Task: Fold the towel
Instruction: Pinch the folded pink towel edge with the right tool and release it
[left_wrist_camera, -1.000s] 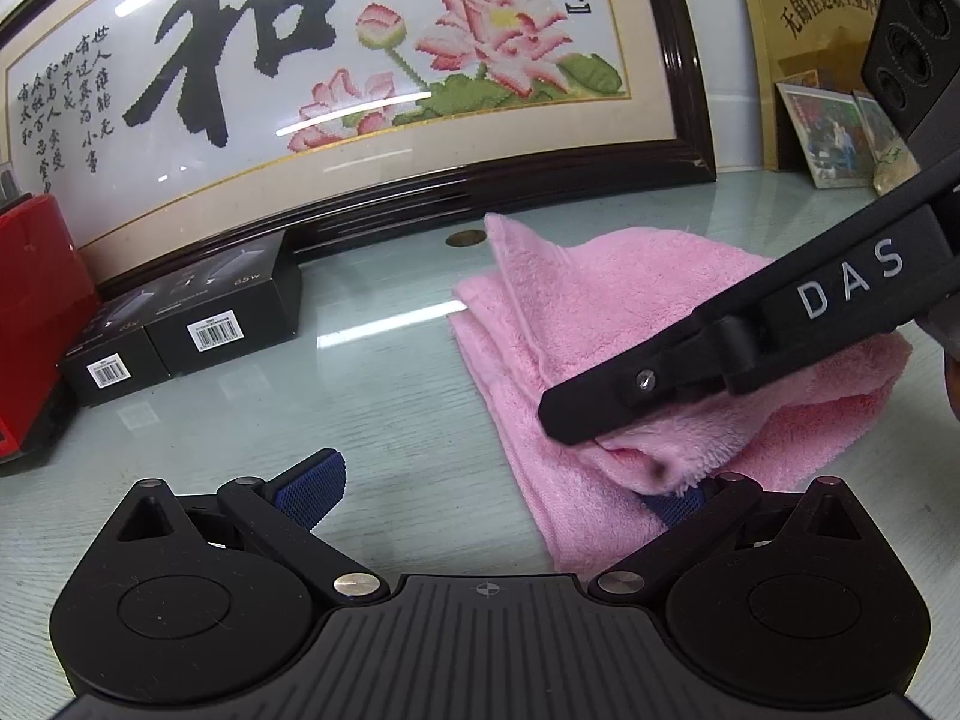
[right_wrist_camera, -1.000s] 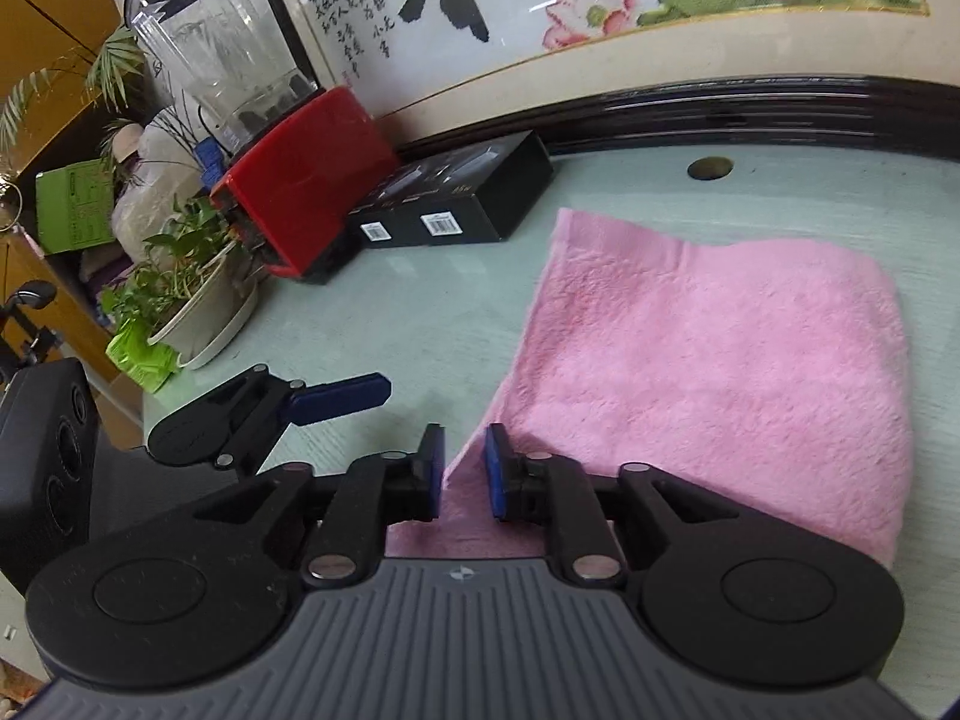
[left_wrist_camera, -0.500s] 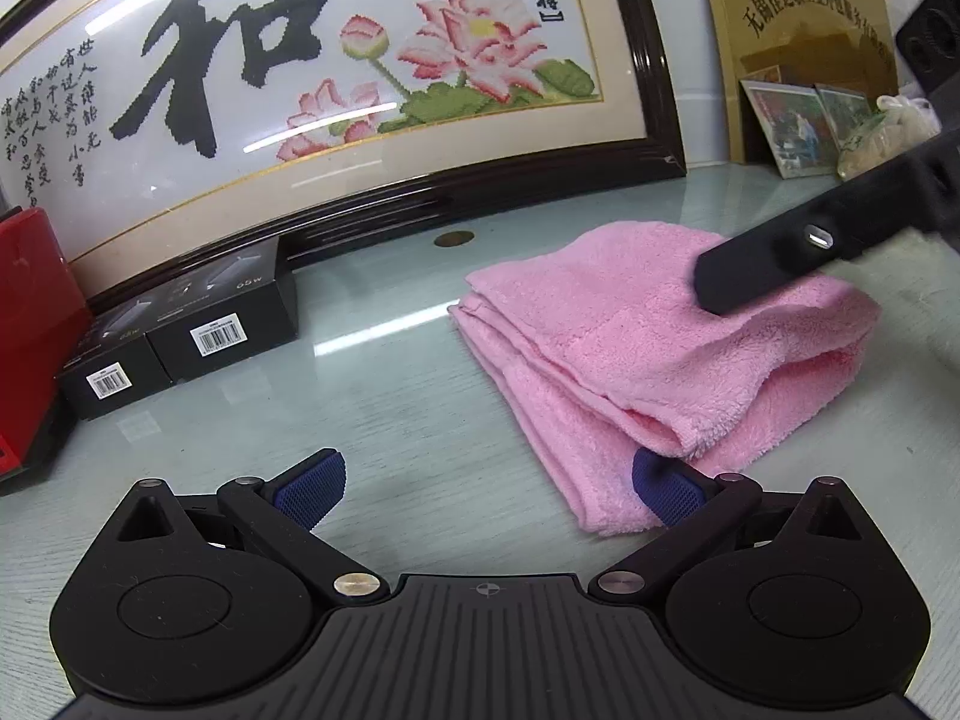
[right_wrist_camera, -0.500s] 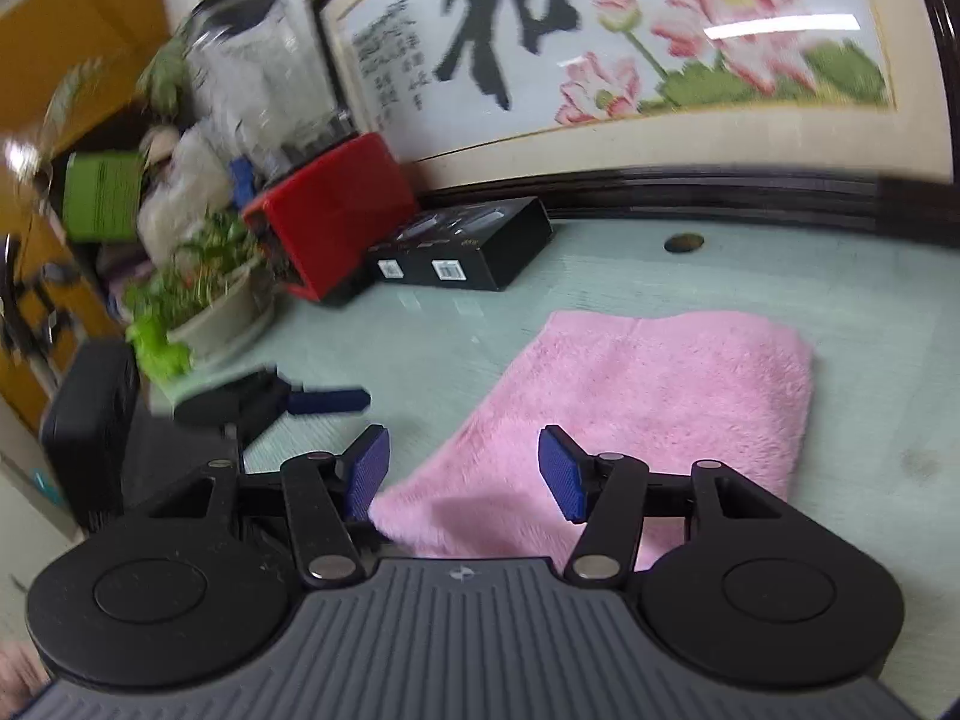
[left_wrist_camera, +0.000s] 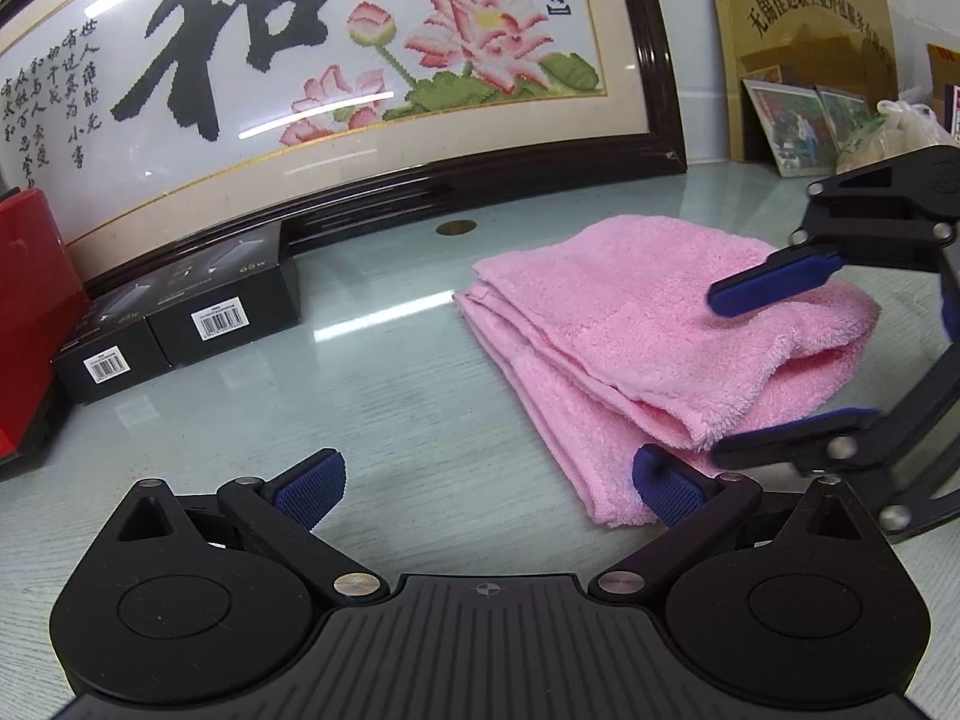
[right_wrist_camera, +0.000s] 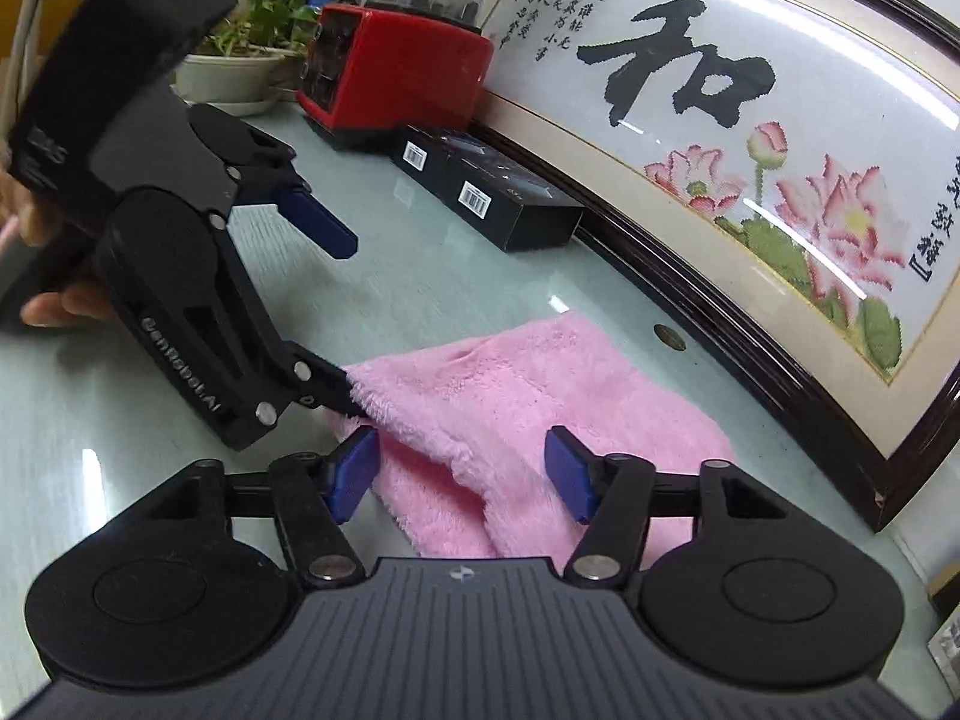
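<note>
A pink towel [left_wrist_camera: 630, 324] lies folded in several layers on the glass table; it also shows in the right wrist view [right_wrist_camera: 510, 396]. My left gripper [left_wrist_camera: 489, 489] is open and empty, its right finger touching the towel's near corner; it also shows in the right wrist view [right_wrist_camera: 336, 318]. My right gripper [right_wrist_camera: 462, 474] is open, its fingers on either side of the towel's near folded edge. It also shows in the left wrist view [left_wrist_camera: 786, 360], open at the towel's right end.
A large framed cross-stitch picture [left_wrist_camera: 336, 78] leans at the table's back. Two black boxes [left_wrist_camera: 180, 318] lie in front of it. A red blender base [right_wrist_camera: 390, 72] and a potted plant [right_wrist_camera: 240, 66] stand to the left. Framed photos [left_wrist_camera: 804, 126] stand at the back right.
My right gripper has let go of the towel, opened and swung round to the towel's right end. The lifted layer has dropped flat onto the stack. My left gripper stayed open.
</note>
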The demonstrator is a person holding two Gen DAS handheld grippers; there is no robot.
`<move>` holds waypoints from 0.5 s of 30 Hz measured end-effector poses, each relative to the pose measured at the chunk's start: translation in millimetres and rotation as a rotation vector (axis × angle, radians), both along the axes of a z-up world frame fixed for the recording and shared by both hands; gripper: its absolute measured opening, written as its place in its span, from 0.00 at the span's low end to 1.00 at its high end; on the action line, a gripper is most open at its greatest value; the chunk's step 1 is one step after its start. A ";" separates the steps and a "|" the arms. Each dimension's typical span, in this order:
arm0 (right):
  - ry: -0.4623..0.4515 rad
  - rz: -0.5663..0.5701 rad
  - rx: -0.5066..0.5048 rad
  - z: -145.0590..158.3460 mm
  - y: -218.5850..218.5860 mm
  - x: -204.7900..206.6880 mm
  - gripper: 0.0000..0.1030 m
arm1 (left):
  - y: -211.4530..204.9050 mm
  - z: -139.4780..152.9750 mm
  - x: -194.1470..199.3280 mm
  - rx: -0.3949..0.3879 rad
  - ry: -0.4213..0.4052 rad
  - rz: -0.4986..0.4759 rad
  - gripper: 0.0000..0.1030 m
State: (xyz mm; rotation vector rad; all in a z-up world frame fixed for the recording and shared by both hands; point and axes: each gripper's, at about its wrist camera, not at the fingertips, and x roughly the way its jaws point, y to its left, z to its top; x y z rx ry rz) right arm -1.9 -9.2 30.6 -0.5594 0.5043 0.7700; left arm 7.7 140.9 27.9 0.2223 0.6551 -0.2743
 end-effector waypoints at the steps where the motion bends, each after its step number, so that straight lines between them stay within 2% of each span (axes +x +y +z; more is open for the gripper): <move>1: 0.006 -0.020 0.013 -0.5 2.3 1.7 0.32 | 2.8 1.3 -0.8 -0.003 -0.005 0.008 1.00; 2: 0.006 -0.040 0.026 -0.9 3.4 2.4 0.21 | 5.8 2.7 -1.7 -0.005 -0.018 0.024 1.00; 3: 0.001 -0.056 0.037 -0.5 3.4 2.4 0.15 | 10.5 4.6 -2.2 -0.011 -0.036 0.052 1.00; 5: -0.012 -0.088 0.062 1.0 2.7 2.3 0.12 | 21.9 7.7 0.1 -0.036 -0.048 0.120 1.00; 8: -0.056 -0.100 0.134 10.6 -0.6 -2.9 0.12 | 42.1 9.9 8.6 -0.098 -0.026 0.244 1.00; 10: -0.089 -0.084 0.143 13.5 2.9 -7.6 0.12 | 50.4 10.1 13.0 -0.116 -0.015 0.307 1.00; 12: -0.063 -0.062 0.126 7.2 11.0 -6.4 0.12 | 54.9 10.3 15.3 -0.126 -0.009 0.334 1.00; 15: -0.020 -0.054 0.045 -11.5 23.7 -0.6 0.15 | 55.0 9.8 15.5 -0.118 -0.008 0.332 1.00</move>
